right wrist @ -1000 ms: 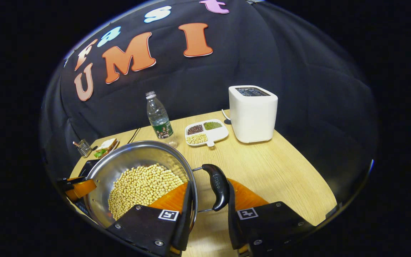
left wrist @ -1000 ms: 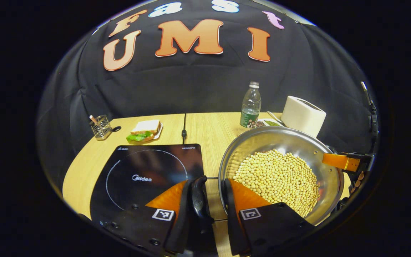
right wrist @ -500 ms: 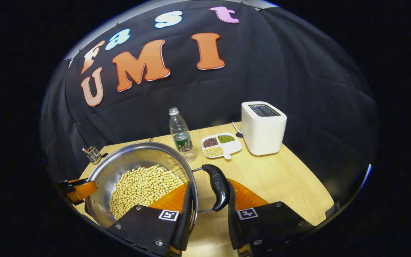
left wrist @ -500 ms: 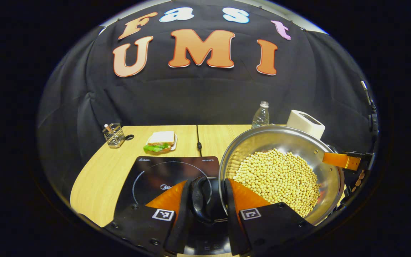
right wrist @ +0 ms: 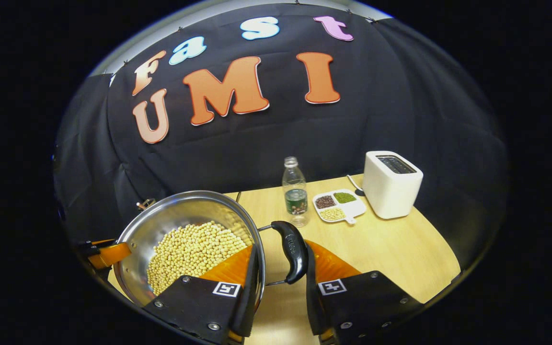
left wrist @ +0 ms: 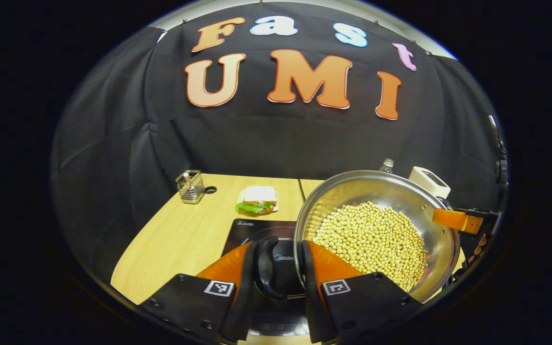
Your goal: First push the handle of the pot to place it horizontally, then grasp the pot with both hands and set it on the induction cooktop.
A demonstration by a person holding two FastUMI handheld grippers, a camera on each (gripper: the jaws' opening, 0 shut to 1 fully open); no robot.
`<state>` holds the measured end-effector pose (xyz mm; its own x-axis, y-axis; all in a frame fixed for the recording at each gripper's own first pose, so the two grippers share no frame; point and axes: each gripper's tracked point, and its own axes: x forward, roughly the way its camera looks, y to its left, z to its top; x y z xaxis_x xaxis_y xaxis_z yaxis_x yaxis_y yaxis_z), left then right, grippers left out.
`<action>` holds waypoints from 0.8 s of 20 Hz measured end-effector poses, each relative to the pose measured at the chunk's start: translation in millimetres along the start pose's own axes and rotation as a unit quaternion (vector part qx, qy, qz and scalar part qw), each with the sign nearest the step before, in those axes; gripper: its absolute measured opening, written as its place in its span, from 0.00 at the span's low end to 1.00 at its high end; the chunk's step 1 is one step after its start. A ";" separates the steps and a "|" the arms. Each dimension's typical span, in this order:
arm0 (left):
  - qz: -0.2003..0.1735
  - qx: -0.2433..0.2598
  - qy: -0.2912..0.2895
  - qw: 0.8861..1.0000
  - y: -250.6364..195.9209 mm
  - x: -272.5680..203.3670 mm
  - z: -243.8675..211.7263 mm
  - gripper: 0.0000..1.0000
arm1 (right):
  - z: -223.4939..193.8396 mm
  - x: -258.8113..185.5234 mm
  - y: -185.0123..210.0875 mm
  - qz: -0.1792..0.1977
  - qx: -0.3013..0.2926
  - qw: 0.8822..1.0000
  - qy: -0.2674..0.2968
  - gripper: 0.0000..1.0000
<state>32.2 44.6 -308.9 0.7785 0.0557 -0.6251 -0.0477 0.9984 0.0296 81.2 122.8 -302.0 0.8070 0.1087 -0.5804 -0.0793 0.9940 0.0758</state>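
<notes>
Behind the pot (left wrist: 376, 230), on the wooden table (right wrist: 391, 249), stand a bottle (right wrist: 295, 191) and toaster (right wrist: 391, 189); both the left gripper (left wrist: 278, 268) and the right gripper (right wrist: 278, 268) are clamped on its handles.

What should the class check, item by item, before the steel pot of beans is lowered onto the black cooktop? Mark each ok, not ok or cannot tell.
1. Left gripper clamps the pot's black left handle: ok.
2. Right gripper spans the shiny steel pot's rim and black right handle: ok.
3. Pale yellow beans all inside the pot, none spilled: ok.
4. Pot centred over the black glass induction cooktop: not ok, it sits off to the right of it.
5. Pot level: cannot tell.
6. Sandwich on a white plate and wire mesh holder stand away from the cooktop: ok.
</notes>
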 end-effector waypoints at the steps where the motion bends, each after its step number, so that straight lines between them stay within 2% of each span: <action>1: 0.005 -0.002 0.000 1.000 11.1 -1.1 1.1 0.55 | 0.0 2.0 10.9 0.006 -0.001 1.000 0.001 0.45; 3: 0.015 -0.002 0.002 1.000 30.9 -2.9 -0.9 0.51 | -1.0 7.2 30.0 0.017 -0.001 1.000 0.006 0.45; 4: 0.019 -0.003 0.003 1.000 41.0 -4.1 -1.0 0.55 | -3.2 9.4 38.3 0.021 -0.002 1.000 0.008 0.45; 6: 0.026 -0.010 0.006 1.000 58.0 -4.4 -2.8 0.53 | -7.2 12.4 55.9 0.029 -0.004 0.999 0.013 0.45; 9: 0.035 -0.013 0.012 0.999 82.4 -3.0 -8.8 0.56 | -15.1 20.5 75.7 0.039 -0.006 0.999 0.023 0.45; 11: 0.039 -0.016 0.018 0.999 87.4 0.6 -14.0 0.53 | -22.5 26.3 85.7 0.042 -0.009 0.999 0.031 0.45; 12: 0.041 -0.018 0.024 0.999 94.9 4.8 -20.1 0.56 | -25.3 29.3 90.5 0.044 -0.011 0.998 0.035 0.45; 16: 0.045 -0.024 0.039 0.998 114.0 15.5 -33.6 0.53 | -38.6 41.6 102.4 0.048 -0.013 0.997 0.052 0.45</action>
<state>17.8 159.0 -341.4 0.7181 0.1427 -0.6811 -0.1467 0.9878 0.0523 84.1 229.7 -349.7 0.7301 0.2036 -0.6523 -0.1700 0.9787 0.1152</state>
